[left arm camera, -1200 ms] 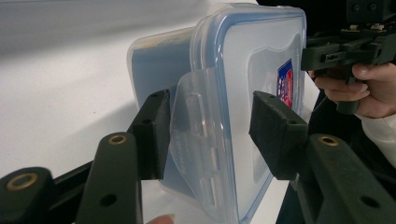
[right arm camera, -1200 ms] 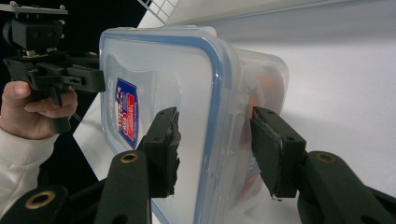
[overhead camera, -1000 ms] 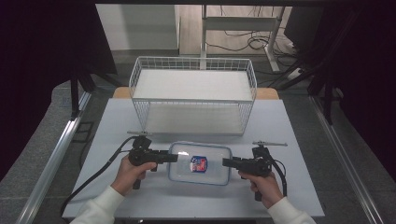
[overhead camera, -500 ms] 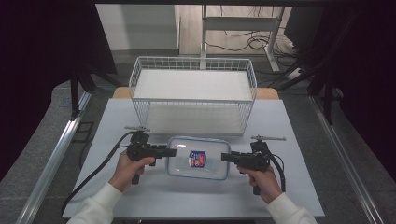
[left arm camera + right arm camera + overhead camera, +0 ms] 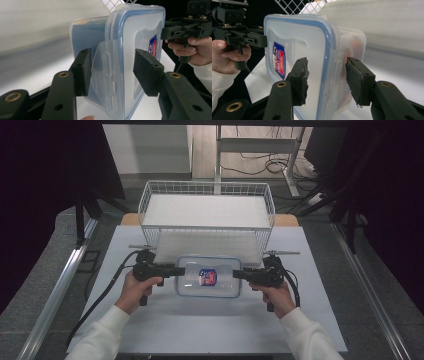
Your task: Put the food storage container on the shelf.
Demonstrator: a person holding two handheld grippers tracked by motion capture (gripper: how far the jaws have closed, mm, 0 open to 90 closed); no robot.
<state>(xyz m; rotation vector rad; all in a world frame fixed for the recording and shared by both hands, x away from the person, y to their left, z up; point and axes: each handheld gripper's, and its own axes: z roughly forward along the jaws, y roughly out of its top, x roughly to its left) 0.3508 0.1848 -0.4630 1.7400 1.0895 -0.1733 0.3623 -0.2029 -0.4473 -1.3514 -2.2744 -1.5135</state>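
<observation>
- A clear plastic container (image 5: 208, 276) with a blue-rimmed lid sits in the middle of the high view, a little below centre, on a pale grey table (image 5: 210, 325).
- A small red, white and blue label (image 5: 207, 277) shows on the lid.
- Just above the container in that frame stands a white wire basket (image 5: 206, 215), its front wall close to the container's far edge.
- The left gripper (image 5: 176, 270) comes in from the left of the frame and meets the container's left end. In the left gripper view its two black jaws sit on either side of the container's rim and side latch (image 5: 107, 75), one pad against the body, the other with a visible gap to the lid, so it is spread around the end rather than clenched.
- The right gripper (image 5: 236, 274) meets the right end. In the right gripper view its jaws straddle the blue-edged rim (image 5: 329, 57); the pads look close to the plastic, but I cannot tell whether they are pressing on it.
- A hand (image 5: 134, 290) in a white sleeve holds each gripper, at lower left and lower right (image 5: 274, 295).
- A black cable (image 5: 100, 295) trails from the left gripper toward the lower left corner.
</observation>
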